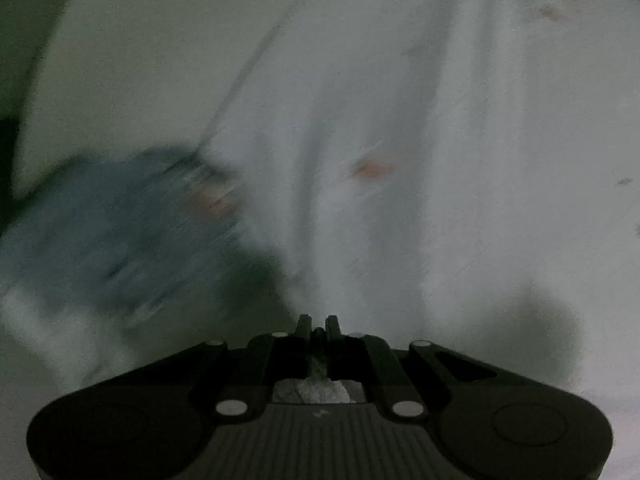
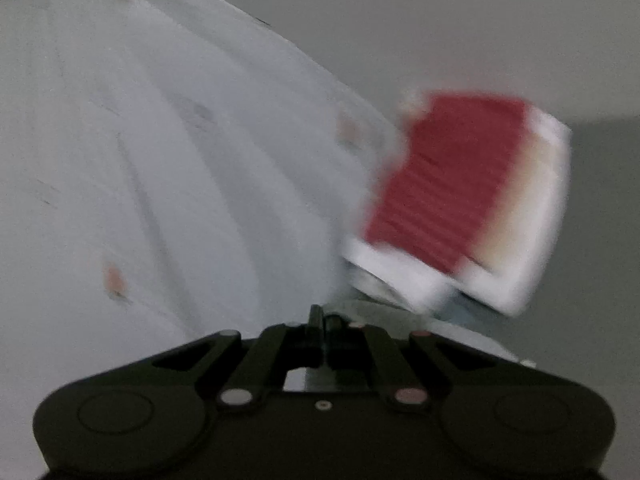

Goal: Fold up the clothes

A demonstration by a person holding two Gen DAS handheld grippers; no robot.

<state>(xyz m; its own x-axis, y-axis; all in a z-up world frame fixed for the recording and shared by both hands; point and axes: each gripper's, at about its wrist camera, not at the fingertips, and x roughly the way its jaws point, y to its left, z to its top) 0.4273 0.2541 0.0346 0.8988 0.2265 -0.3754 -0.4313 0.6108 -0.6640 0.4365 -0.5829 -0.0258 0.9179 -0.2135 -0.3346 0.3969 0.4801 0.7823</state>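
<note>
The left claw (image 1: 319, 322) is being held with its jaws pressed together, and a scrap of pale fabric is being pinched between them, seen bunched in the slot just behind the tips. The right claw (image 2: 323, 320) is likewise being kept closed, with what looks like a thin edge of the same cloth trapped in it, though blur makes that less sure. Beyond both, the white garment (image 1: 380, 128) is being stretched out ahead, marked with small orange-pink spots and creased lengthwise. To the left claw's left, a blurred blue-grey item (image 1: 112, 232) is being passed; to the right claw's right, a red-and-white folded piece (image 2: 460, 200) is lying at the garment's edge. Motion blur suggests a fold is being carried mid-swing. Next, an even, level carry is being called for, both held edges laid down together before release.
</note>
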